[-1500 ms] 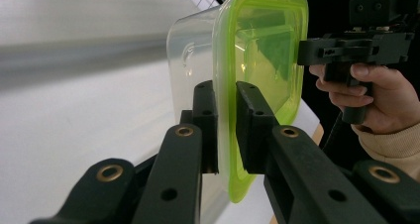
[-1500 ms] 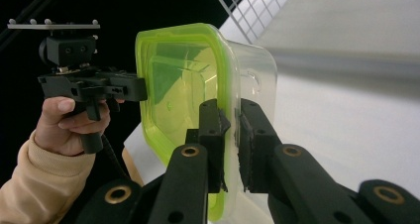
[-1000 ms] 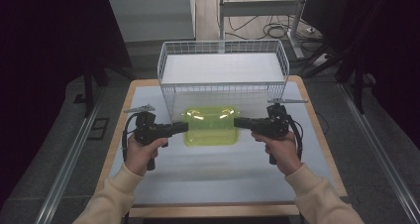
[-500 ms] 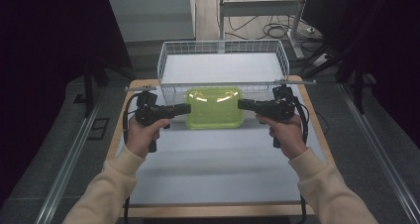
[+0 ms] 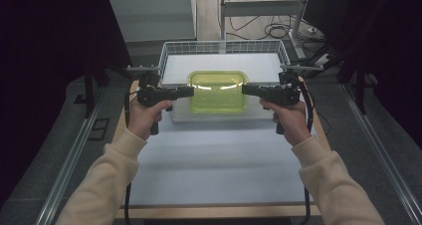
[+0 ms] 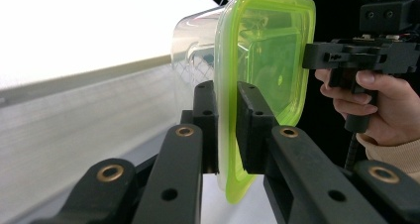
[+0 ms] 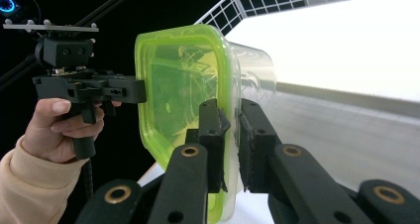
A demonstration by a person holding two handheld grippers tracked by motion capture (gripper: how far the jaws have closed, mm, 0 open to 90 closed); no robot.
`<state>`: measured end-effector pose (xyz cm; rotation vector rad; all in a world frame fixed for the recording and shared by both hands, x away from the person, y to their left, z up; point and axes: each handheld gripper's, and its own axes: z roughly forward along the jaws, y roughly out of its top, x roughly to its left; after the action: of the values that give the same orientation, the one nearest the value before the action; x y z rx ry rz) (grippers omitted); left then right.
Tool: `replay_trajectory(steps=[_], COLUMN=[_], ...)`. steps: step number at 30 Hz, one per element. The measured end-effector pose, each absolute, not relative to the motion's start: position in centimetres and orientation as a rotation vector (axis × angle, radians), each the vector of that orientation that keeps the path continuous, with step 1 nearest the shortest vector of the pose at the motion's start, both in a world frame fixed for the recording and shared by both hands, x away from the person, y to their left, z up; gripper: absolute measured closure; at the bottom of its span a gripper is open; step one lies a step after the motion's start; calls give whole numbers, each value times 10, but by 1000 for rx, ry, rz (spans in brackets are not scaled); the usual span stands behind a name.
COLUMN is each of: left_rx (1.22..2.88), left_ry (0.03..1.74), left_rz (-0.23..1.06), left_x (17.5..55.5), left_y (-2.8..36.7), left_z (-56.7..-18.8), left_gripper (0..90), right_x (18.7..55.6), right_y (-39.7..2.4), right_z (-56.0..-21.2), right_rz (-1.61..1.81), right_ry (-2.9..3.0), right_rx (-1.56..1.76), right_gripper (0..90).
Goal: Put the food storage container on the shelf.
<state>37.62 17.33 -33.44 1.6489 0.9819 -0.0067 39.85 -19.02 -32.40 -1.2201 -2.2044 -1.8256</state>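
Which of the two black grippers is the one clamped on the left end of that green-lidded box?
The left gripper, held in the person's left hand. Its jaws pinch the left rim of the clear plastic box with the lime-green lid; the right gripper pinches the opposite rim.

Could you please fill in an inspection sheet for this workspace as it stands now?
Surface: white table with a wooden edge, bare in front.
Job's things: clear container with a green lid, held level between both grippers above the near rim of the wire basket.
Clutter: nothing seen.
Grippers: left gripper shut on the lid's left edge; right gripper shut on its right edge. In both gripper views the jaws pinch the lid's rim.
Cables: one trails from each gripper; the right cable loops beside the hand. More cables lie on the floor behind.
Surroundings: dark curtains at both sides, metal rails along the floor, a frame leg behind.
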Motion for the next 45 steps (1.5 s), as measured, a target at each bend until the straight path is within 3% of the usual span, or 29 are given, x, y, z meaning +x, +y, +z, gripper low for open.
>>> replay_trajectory(steps=[22,32,45], left_rx=[1645,1653,1659], left_ry=[1001,1025,1075], left_rz=[11,18,4], left_x=[411,440,463], left_y=[172,164,163], left_z=[-316,-306,-314], left_gripper=[809,808,803], right_x=[426,456,479], right_y=[-188,-193,-188], right_z=[-304,-296,-299], right_rz=[-1828,-1829,-1799], right_ry=[-2227,-2187,-2184], right_rx=[-1239,-1313,-1387], right_gripper=[818,816,812])
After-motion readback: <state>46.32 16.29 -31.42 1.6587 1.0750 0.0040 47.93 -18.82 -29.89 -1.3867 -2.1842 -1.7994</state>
